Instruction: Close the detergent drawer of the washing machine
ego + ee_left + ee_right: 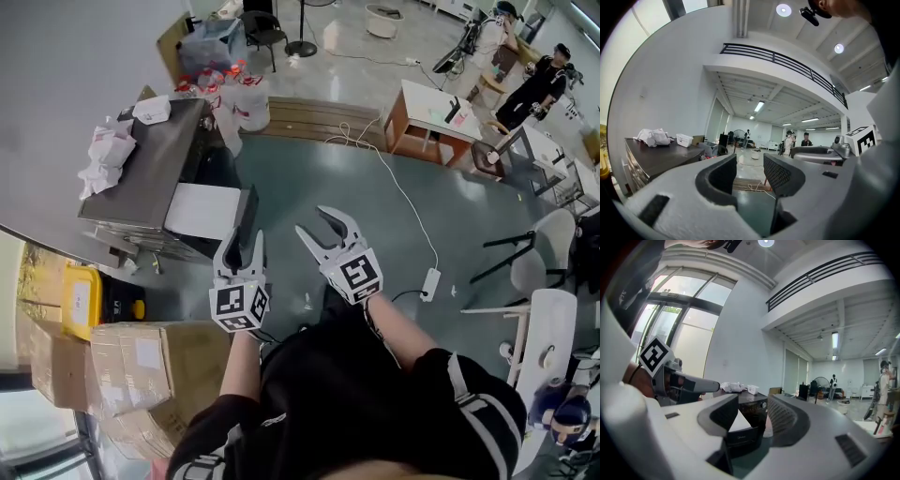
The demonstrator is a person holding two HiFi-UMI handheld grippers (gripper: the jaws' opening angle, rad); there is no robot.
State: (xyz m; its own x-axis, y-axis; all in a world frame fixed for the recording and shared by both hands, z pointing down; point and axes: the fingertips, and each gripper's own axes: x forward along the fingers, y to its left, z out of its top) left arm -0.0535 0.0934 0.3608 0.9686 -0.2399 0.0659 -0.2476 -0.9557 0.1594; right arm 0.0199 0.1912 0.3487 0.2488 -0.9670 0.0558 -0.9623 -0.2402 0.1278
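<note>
Grey-green floor [309, 178]; washing machine [150, 173] at left, detergent drawer [202, 211] pulled out. Your left gripper [242, 246] and right gripper [310, 218] face it, jaws spread, nothing between.

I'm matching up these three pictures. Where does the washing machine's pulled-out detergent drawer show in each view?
Head view: the detergent drawer is left of centre, jutting from the washing machine.
Left gripper view: not in it; only the machine's dark top shows at far left.
Right gripper view: low centre, seen through the gap between the jaws.
Shared landmark: the crumpled white wad on the machine's top.
</note>
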